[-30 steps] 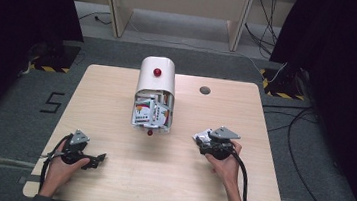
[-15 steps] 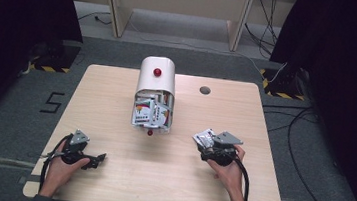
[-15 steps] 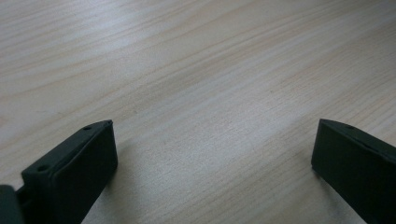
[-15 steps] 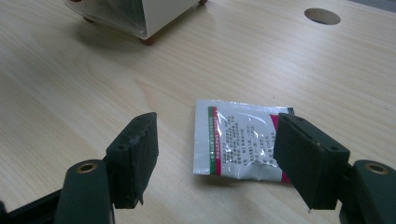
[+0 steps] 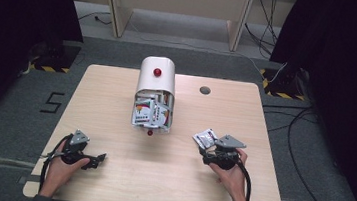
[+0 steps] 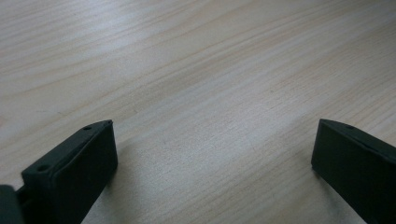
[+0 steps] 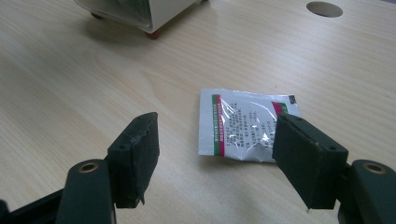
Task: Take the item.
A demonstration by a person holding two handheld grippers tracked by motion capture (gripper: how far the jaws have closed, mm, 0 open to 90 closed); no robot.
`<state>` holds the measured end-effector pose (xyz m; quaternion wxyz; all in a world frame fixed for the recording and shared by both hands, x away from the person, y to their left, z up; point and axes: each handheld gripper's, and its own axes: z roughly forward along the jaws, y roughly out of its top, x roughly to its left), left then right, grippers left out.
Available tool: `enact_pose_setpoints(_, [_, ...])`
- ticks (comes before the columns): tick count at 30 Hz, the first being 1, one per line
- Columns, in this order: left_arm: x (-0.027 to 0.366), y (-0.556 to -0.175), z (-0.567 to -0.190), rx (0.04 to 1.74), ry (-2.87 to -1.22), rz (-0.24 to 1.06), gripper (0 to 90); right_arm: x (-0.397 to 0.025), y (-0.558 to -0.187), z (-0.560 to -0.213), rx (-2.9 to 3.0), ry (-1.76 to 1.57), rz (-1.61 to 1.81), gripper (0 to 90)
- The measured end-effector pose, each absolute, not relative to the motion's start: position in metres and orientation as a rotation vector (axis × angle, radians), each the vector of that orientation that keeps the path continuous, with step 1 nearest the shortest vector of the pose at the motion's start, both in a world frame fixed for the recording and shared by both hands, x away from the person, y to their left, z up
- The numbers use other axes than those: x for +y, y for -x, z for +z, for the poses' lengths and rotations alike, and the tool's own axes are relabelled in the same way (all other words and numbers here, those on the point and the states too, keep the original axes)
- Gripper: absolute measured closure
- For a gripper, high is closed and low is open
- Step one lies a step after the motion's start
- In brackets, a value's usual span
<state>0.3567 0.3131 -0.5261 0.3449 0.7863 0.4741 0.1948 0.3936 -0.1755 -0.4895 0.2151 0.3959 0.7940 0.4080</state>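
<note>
sachet (image 7: pixel 246 127) lies flat before right gripper (image 7: pixel 215 140)

The table (image 5: pixel 116 104) is pale wood-grain laminate, smooth with a soft sheen; the grain runs in fine straight lines in both gripper views. The packet (image 7: pixel 245 126) at 12 o'clock of the right gripper (image 7: pixel 217 154) is glossy white plastic film, crinkled, throwing bright glints over its printed text and red and green stripes. The right gripper's jaws are matt black plastic, their inner pads slightly rough and chipped at the edges, with brass-looking rings at the bases. The left gripper (image 6: pixel 212 158) has the same matt black jaws. The box (image 5: pixel 157 78) looks like smooth, satin white plastic with a glossy red knob (image 5: pixel 157 71). The floor (image 5: pixel 14 113) is grey, dull carpet-like covering.
</note>
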Motion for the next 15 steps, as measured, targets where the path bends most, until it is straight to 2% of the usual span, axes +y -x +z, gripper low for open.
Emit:
enact_pose_setpoints(4, [0.313, -0.357, -0.526, 1.231, -2.042, 0.506, 0.0, -0.178, -0.391, -0.490, 2.202, -1.100, 1.132, 30.9])
enact_pose_setpoints(9, [0.313, -0.357, -0.526, 1.231, -2.041, 0.506, 0.0, -0.184, -0.387, -0.492, 2.173, -1.135, 1.131, 23.2])
enact_pose_setpoints(15, [0.313, -0.357, -0.526, 1.232, -2.042, 0.506, 0.0, -0.188, -0.382, -0.494, 2.166, -1.150, 1.137, 21.4])
